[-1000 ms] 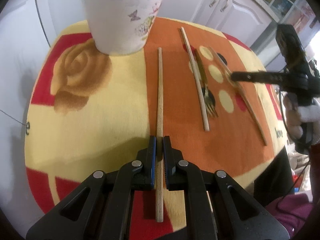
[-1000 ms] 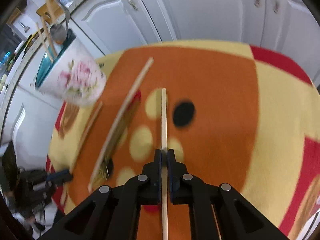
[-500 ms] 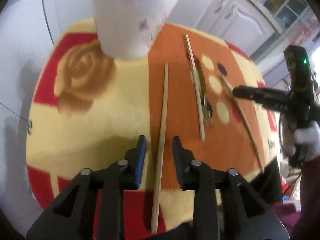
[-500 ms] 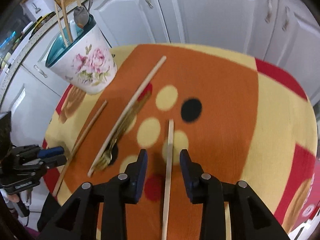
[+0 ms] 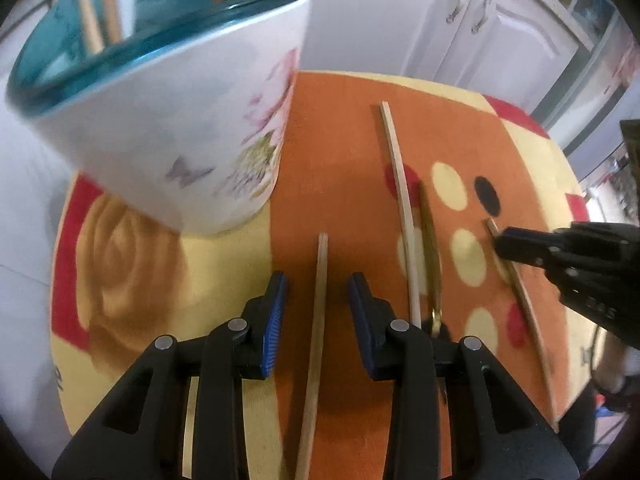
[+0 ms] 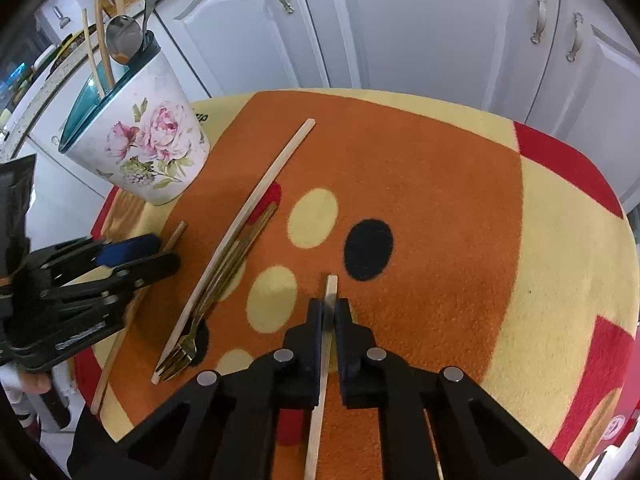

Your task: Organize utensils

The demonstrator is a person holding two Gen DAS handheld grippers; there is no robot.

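Note:
A floral white cup (image 5: 180, 120) (image 6: 148, 144) with a teal inside holds chopsticks and a spoon (image 6: 124, 34). My left gripper (image 5: 318, 284) (image 6: 156, 256) stands open astride a wooden chopstick (image 5: 316, 340) lying on the cloth; its blue pads do not touch it. My right gripper (image 6: 329, 308) (image 5: 504, 246) is shut on another chopstick (image 6: 320, 400) near its far tip. Between the two lie a third chopstick (image 5: 404, 208) (image 6: 248, 216) and a gold fork (image 5: 432, 256) (image 6: 188, 348), side by side.
A round table carries an orange, yellow and red cloth (image 6: 440, 184). The cup stands close ahead and to the left of my left gripper. White cabinet doors (image 6: 420, 20) rise behind the table. The cloth's edge drops away at right (image 6: 600, 320).
Both grippers opened and slid forward along their chopsticks. The right one has shut again near the chopstick's far tip. The left one moved closer to the cup and stays open.

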